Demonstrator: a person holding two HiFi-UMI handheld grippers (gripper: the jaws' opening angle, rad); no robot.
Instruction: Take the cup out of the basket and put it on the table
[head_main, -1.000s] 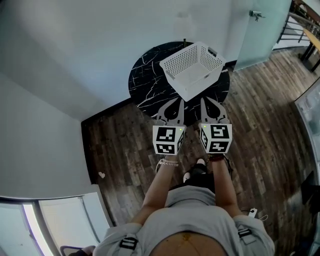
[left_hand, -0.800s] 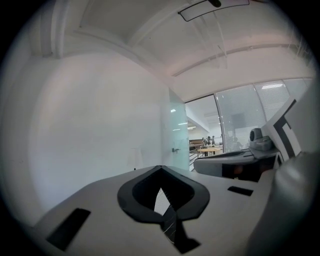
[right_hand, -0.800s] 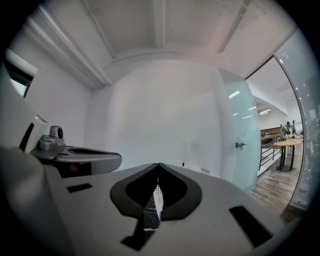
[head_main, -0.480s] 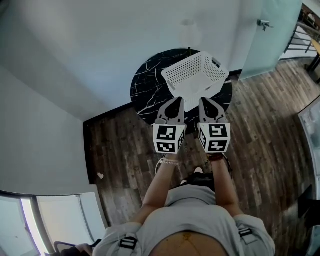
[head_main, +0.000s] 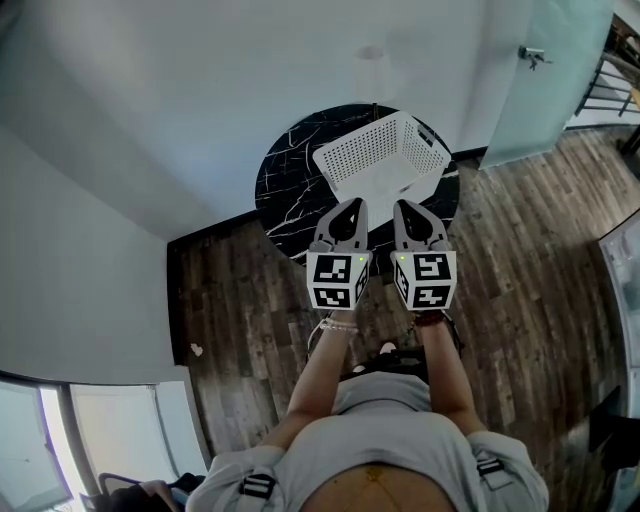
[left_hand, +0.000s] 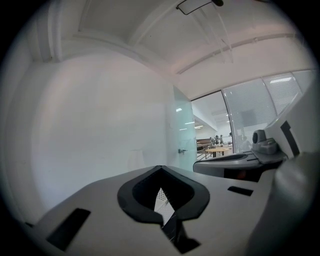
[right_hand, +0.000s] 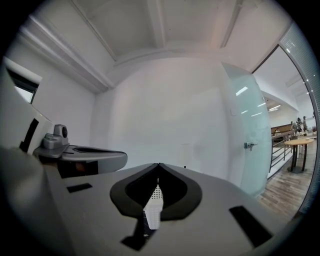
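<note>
Both grippers are held out ahead of the person, side by side but not touching, and aimed at the basket. This is judged an approach stance with no grasp begun.

Left gripper (head_main: 350, 206): jaws pressed together tip to tip, nothing between them. Right gripper (head_main: 404, 208): likewise closed and empty.

The table (head_main: 290, 170), round and dark-veined, lies ahead of and below the fingertips. The basket (head_main: 352, 150), white mesh, stands on it just beyond both sets of tips.

Cup: cannot be made out. The basket interior shows only white, so if present the cup lies beyond the fingertips, untouched.
</note>
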